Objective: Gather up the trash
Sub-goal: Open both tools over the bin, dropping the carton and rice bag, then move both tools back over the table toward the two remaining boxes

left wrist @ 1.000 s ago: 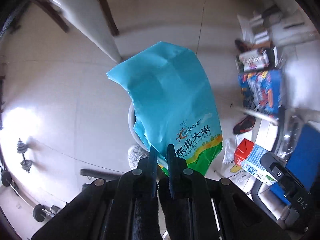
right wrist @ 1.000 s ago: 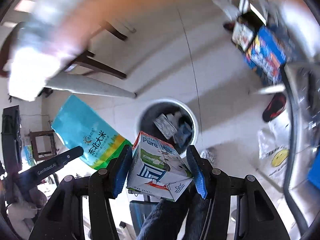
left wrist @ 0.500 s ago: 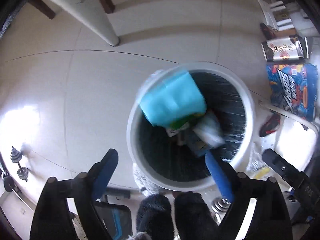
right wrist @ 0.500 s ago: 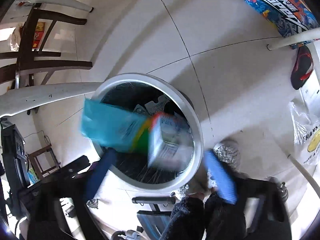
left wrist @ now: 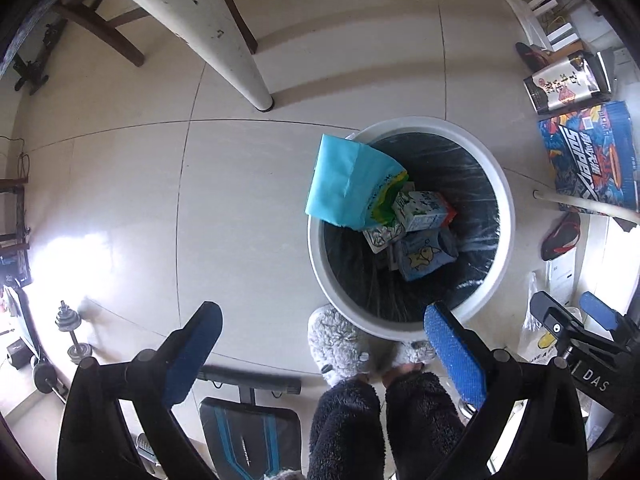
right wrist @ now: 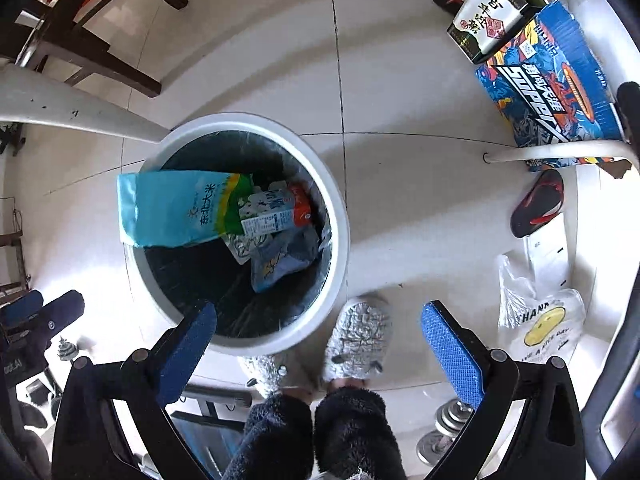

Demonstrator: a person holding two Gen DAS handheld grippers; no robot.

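White bin [left wrist: 505,200] holding teal bag [left wrist: 346,184], milk carton [left wrist: 424,210], slippers [right wrist: 356,344] beside, both grippers [left wrist: 324,354] [right wrist: 320,350] spread, empty.

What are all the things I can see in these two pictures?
Trash bin: 1, white with a black liner, on the floor.
Rice bag: 1, turquoise, leaning over the bin's rim.
Milk carton: 1, white and red, inside the bin.
Snack packet: 1, pale blue, inside the bin.
Printed box: 1, blue, on the floor.
Slippers: 2, grey and fluffy, on the person's feet.
Left gripper: 1, blue pads, open.
Right gripper: 1, blue pads, open.
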